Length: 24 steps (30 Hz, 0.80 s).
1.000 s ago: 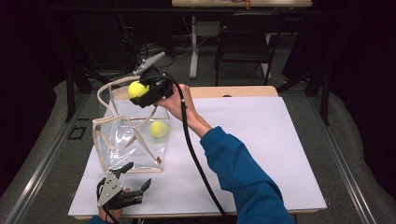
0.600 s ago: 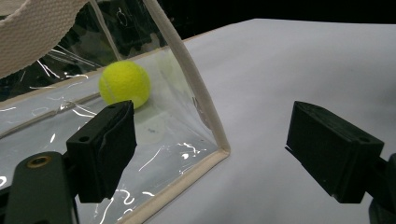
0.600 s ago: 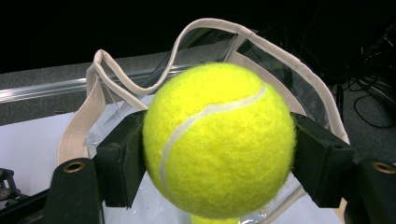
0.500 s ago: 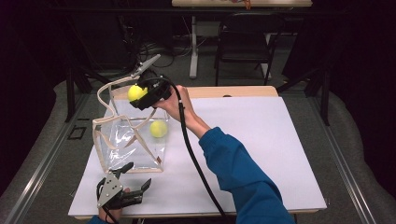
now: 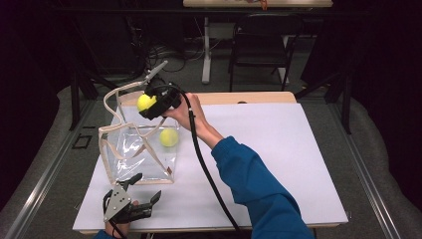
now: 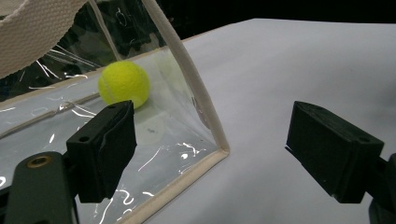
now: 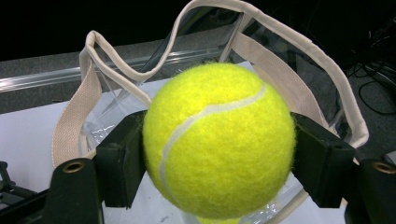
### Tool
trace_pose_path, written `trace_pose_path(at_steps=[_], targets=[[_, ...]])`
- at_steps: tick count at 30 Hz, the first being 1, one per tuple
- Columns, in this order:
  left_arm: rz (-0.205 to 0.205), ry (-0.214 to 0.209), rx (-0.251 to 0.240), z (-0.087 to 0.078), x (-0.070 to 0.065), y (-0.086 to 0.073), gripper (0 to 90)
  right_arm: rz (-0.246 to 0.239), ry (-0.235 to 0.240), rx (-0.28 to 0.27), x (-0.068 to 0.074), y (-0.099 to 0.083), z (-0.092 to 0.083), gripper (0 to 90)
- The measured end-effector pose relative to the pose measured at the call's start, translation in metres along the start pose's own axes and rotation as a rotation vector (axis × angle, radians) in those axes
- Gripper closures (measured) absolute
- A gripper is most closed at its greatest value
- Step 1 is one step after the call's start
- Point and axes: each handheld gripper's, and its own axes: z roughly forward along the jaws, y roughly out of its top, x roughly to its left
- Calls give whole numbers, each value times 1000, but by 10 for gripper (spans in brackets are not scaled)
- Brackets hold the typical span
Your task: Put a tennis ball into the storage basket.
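A yellow tennis ball [image 7: 218, 140] sits clamped above the clear, beige-trimmed bag [image 5: 134, 149]; a second ball [image 5: 168, 137] lies inside the bag.

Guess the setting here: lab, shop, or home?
Probably a lab or recording studio set up for data capture: a white-topped table under dark surrounds, cables on the floor, a bare folding chair and a second table's leg behind.

A white table [image 5: 278, 164] carries the things; on it stands a clear bag [image 5: 130, 149], near the left edge.
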Motion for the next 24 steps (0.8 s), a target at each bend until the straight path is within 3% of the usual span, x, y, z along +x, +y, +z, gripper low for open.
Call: trace_pose_path(at_steps=[21, 24], targets=[[-2, 3, -3, -1, 1, 0, 157, 9, 19, 59, 1, -3, 12, 252], [-2, 4, -3, -1, 1, 0, 157, 9, 6, 60, 2, -2, 11, 149]])
